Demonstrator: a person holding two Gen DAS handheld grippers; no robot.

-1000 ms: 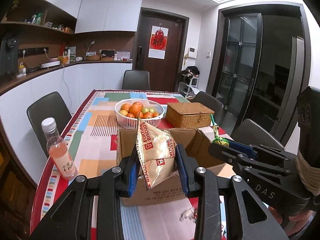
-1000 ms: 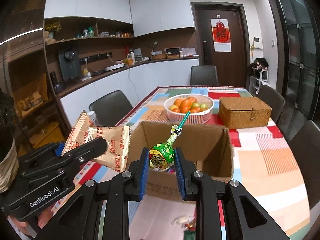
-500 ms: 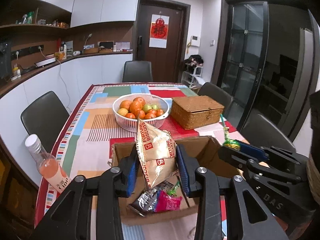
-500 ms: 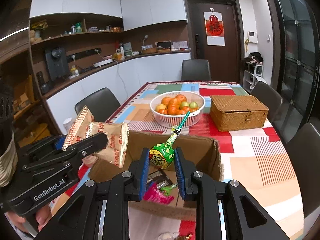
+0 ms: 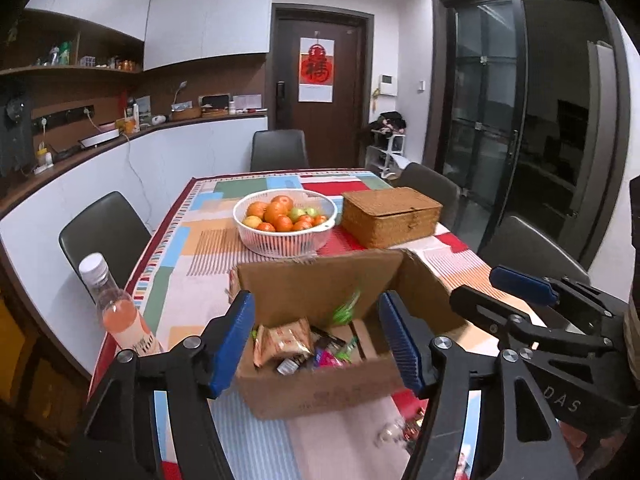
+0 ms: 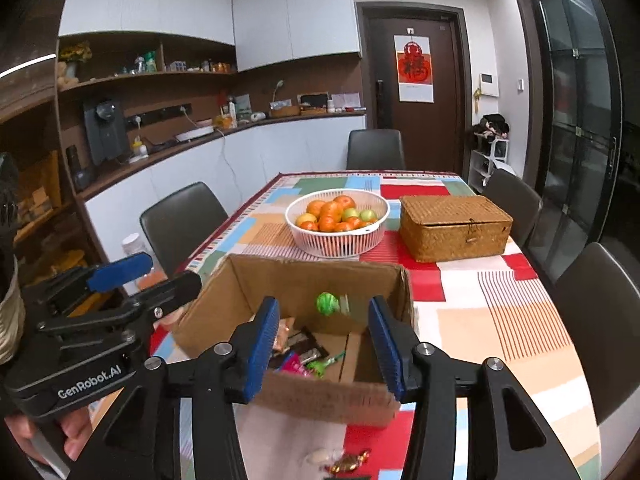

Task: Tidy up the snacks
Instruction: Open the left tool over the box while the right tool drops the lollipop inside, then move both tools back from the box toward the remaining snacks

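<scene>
Both claws hang over the open cardboard box (image 5: 320,384) in the lower middle of each view, and both have just been opening. The left claw (image 5: 316,346) stands wide with nothing between its pads; the biscuit packet (image 5: 282,340) lies in the box among other wrappers. The right claw (image 6: 323,346) is likewise wide and empty, and the green lollipop (image 6: 327,304) shows blurred in the gap, apparently mid-drop into the box. To finish the release well, each claw should stay spread and lift straight clear of the box walls. A few sweets (image 6: 348,462) remain on the surface at the bottom of the frame, likely next.
</scene>
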